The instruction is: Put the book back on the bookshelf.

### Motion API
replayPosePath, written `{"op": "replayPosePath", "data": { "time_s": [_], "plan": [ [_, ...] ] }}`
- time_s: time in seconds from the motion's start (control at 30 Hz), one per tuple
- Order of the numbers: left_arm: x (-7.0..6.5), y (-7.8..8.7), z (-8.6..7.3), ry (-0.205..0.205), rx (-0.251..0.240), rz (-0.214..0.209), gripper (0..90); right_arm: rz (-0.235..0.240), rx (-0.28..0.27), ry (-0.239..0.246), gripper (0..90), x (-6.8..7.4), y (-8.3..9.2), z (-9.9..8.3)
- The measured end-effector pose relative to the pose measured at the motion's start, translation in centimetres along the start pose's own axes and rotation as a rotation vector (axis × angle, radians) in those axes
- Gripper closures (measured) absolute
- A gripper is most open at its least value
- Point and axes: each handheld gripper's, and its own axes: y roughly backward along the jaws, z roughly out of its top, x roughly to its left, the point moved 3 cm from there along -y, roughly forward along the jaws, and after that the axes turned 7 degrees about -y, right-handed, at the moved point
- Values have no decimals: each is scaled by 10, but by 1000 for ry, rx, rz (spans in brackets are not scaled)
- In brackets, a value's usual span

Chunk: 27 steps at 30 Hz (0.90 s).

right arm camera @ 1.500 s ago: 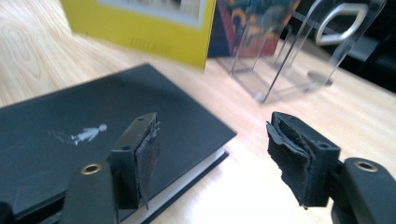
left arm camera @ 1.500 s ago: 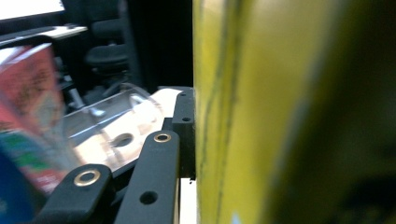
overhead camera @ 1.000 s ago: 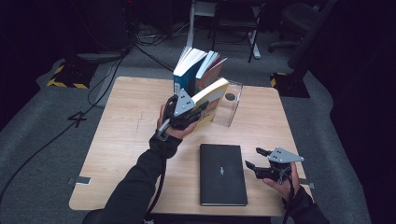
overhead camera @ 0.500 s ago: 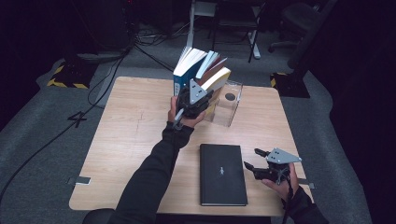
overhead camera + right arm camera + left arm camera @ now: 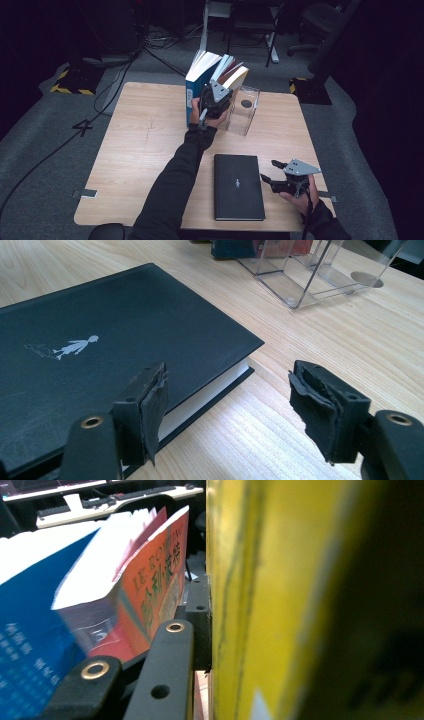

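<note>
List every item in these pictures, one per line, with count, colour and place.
Wooden table: one, light wood, centre of the high view.
Black hardcover book: one, black with a small white figure, lying flat at the near edge.
Clear plastic book stand: one, transparent, far side of the table.
Upright books in the stand: several, blue and orange-red among them, leaning at its left end.
Yellow-covered book: one, yellow, between the left gripper's jaws at the stand.
Left gripper: one, black, shut on the yellow-covered book.
Right gripper: one, black, open beside the black book's corner.
</note>
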Motion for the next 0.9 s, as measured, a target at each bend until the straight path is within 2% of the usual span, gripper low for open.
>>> {"op": "replayPosePath", "data": {
  "time_s": [0.07,0.13,0.17,0.2,0.37,0.43,0.6,0.73,0.83,0.9],
  "plan": [
    [0,-8,-2,1,11,10,749,2,-2,-2,321,0,-1,0],
    [1,-15,-6,45,6,19,749,5,-1,0,320,0,-1,0],
    [1,-15,-6,45,6,19,749,6,0,0,320,1,-1,0],
    [1,-18,-8,66,2,17,749,5,-3,-1,320,1,-1,0],
    [-1,-30,-14,66,19,42,748,5,-6,-6,318,0,-1,0],
    [-4,-35,-15,86,6,47,748,6,-2,-7,318,1,-1,0],
    [-6,-44,-17,82,0,66,747,3,-6,-8,320,0,-1,0],
    [-7,-50,-21,98,-14,85,748,3,-6,-6,321,0,0,0],
    [-8,-55,-26,132,-22,88,747,4,-9,4,324,1,0,1],
    [-8,-56,-30,137,-33,89,746,5,-10,8,327,1,0,1]
  ]
}}
